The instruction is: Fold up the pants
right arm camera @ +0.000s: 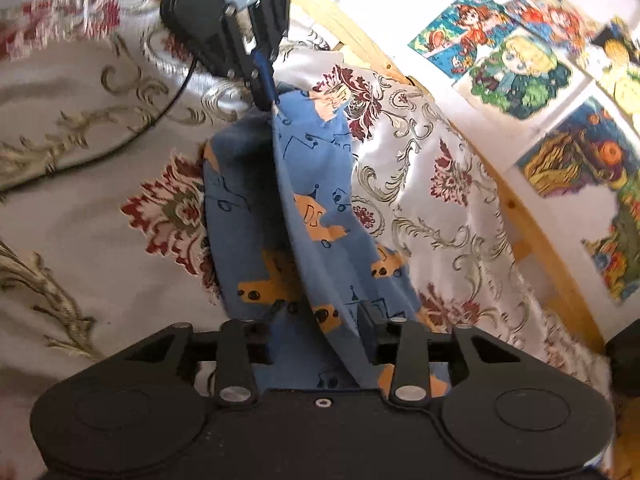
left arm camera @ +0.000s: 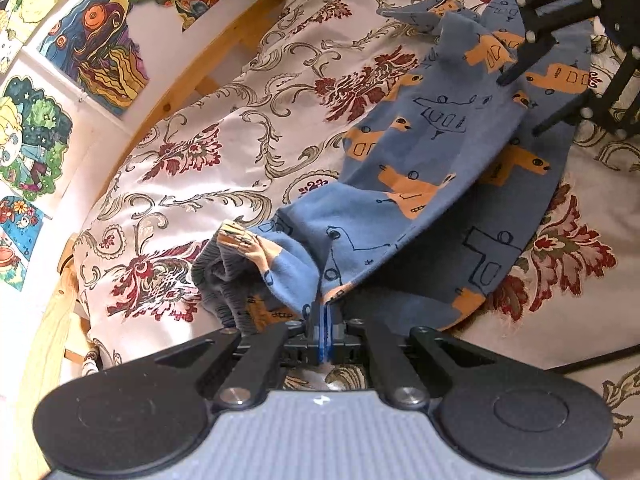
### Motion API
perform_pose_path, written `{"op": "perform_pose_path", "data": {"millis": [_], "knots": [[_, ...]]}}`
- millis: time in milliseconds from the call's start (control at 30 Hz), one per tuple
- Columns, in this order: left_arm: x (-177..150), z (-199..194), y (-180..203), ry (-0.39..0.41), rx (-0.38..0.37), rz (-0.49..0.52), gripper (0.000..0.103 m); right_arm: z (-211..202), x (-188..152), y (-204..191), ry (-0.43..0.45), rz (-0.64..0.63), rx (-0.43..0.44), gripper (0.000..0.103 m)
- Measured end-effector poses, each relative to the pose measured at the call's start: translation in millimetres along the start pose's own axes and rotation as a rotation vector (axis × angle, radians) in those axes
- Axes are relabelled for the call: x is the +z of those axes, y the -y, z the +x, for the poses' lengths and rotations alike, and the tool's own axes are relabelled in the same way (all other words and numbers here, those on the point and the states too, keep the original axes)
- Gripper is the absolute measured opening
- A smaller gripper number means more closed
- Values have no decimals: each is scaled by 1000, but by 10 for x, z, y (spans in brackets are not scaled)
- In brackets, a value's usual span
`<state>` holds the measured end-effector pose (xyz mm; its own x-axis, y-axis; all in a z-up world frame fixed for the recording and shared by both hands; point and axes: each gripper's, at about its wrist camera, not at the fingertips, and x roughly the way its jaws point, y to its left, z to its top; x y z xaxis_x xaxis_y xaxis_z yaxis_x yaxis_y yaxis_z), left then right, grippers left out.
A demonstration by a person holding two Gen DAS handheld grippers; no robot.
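Note:
Blue pants [left arm camera: 400, 208] with orange prints hang stretched above a floral bedspread [left arm camera: 200, 120]. My left gripper [left arm camera: 324, 320] is shut on a fold of the pants at the near end. A grey ribbed band [left arm camera: 224, 276] sags beside it on the left. At the far end, my right gripper [left arm camera: 528, 100] stands open with the cloth running between its spread fingers. In the right wrist view, the pants [right arm camera: 320, 208] rise as a ridge between the open fingers of the right gripper [right arm camera: 324, 320]. The ridge reaches up to the left gripper [right arm camera: 266, 92], which pinches the tip.
A wooden bed frame [left arm camera: 208, 64] runs along a wall covered with coloured drawings [left arm camera: 96, 40]. A black cable [right arm camera: 160, 120] lies across the bedspread [right arm camera: 80, 220] on the left side of the right wrist view. The bedspread extends around the pants on all sides.

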<state>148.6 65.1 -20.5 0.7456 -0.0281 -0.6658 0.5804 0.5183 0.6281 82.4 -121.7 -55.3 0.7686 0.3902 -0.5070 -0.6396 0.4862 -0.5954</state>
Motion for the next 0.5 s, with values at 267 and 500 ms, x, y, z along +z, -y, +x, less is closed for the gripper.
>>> {"op": "perform_pose_path", "data": {"millis": [267,500], "knots": [[-48,-14,-6,-23,3,-46,1,-117,53,93,-11,82,33,0],[-112,-58,-154,-43,-45,-263,3,-118,39,-131,-66,19,109,0]]}}
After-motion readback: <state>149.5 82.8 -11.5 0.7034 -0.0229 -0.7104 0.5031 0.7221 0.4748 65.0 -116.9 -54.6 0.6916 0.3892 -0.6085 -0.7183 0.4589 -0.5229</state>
